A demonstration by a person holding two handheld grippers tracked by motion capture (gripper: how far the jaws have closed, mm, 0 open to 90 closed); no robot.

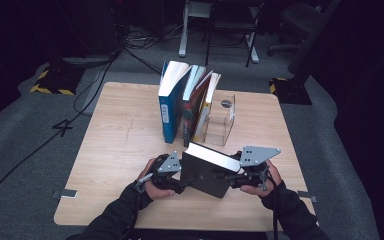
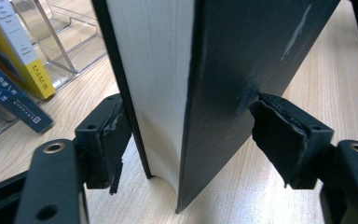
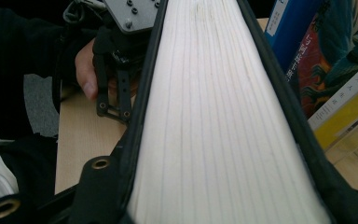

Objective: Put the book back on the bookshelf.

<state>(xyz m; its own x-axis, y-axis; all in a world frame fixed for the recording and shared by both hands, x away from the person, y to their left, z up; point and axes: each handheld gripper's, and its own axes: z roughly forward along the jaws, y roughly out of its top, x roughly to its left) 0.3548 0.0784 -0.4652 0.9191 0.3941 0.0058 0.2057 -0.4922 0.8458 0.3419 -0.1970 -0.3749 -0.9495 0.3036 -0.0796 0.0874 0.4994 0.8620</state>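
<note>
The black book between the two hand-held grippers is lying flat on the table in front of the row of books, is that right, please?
Not quite: the black book is not lying flat. It stands on its edge on the table, as the left gripper view shows. It is indeed in front of the row of books.

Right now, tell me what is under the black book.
The black book stands on its lower edge on the bare wooden table, between the left gripper fingers. Its far end lies in the right gripper. The table directly beneath the book's edge is covered.
</note>
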